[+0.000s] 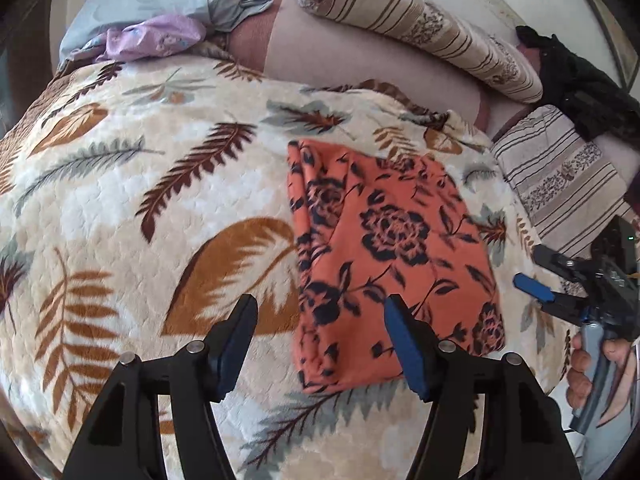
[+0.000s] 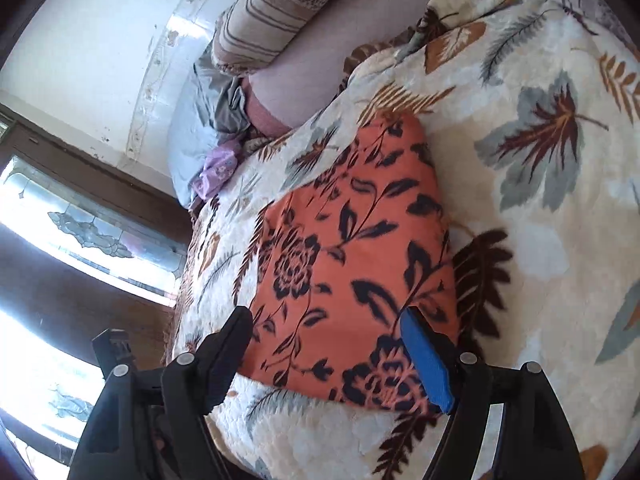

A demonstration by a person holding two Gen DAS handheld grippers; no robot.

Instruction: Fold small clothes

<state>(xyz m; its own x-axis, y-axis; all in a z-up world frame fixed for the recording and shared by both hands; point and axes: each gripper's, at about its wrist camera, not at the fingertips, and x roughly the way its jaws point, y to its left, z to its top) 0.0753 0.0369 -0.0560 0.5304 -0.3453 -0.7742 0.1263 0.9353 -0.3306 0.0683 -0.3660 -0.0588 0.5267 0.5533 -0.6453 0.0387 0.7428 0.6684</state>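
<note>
An orange cloth with dark flower print lies folded into a flat rectangle on the leaf-patterned blanket. My left gripper is open and empty, just above the cloth's near left edge. My right gripper is open and empty, hovering over the near end of the same cloth. The right gripper also shows in the left wrist view at the right, open, held by a hand, apart from the cloth's right edge.
Striped bolster pillows and a flat striped cushion lie at the back and right. A light blue garment and a lilac garment lie piled at the back left. A black item sits at the far right. A window is beyond the bed's left side.
</note>
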